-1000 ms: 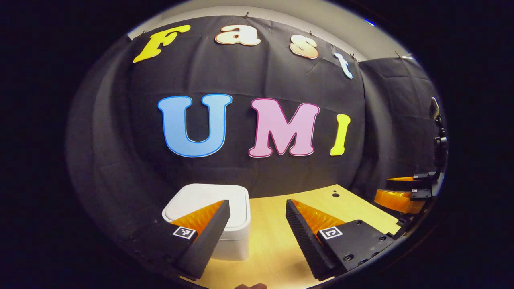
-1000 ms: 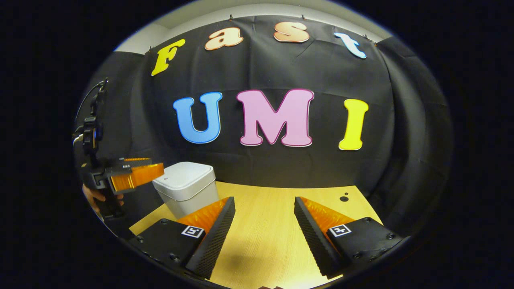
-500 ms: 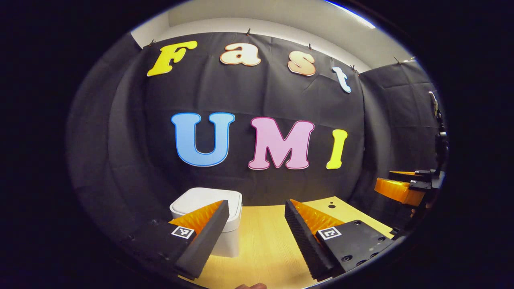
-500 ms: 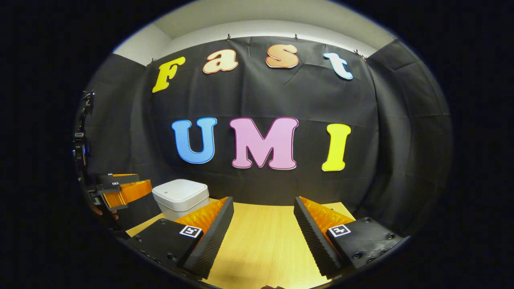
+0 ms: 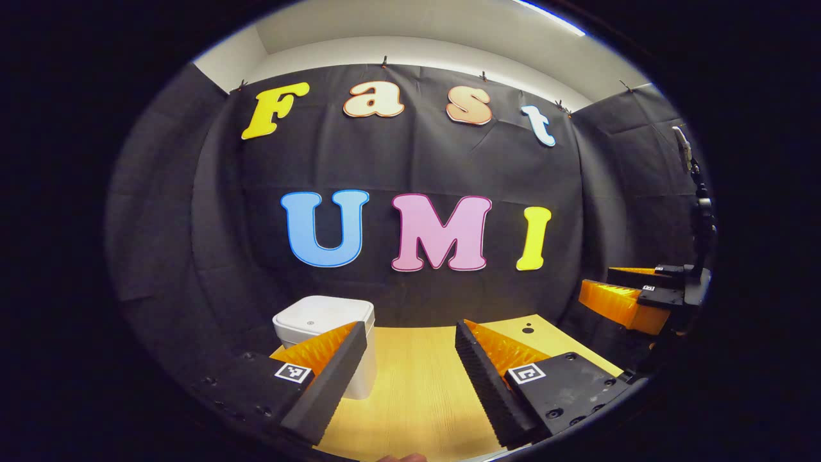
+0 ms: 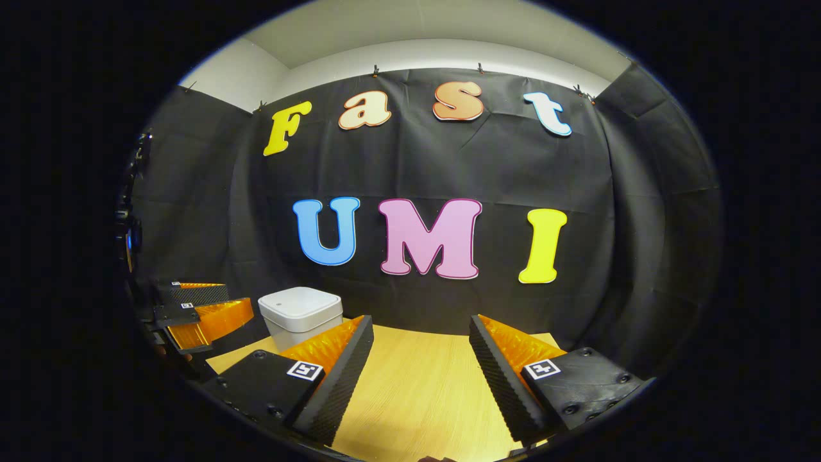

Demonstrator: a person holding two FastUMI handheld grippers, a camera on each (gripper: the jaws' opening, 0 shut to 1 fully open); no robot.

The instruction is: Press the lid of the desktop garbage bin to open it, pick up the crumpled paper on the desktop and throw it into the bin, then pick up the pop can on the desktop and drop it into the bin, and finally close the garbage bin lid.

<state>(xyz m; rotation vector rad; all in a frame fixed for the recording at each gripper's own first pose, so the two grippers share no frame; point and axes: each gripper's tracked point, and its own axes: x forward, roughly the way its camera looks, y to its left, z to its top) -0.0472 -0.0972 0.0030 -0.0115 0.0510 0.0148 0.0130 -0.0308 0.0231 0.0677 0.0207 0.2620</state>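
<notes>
The garbage bin [image 5: 324,321] is seen lidded near the desk's [image 5: 417,385] back edge; both the left gripper [image 5: 410,359] and right gripper [image 6: 420,359] are held spread and empty, so the task is judged complete.

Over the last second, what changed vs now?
Both hand-held grippers pulled back and tilted up: the garbage bin shrinks and sits lower in both views, with more wall and ceiling showing. Nothing was gripped or released. Unchanged: left hand-held gripper and right hand-held gripper open and empty, bin lid closed, bin in its place on the wooden table.
</notes>
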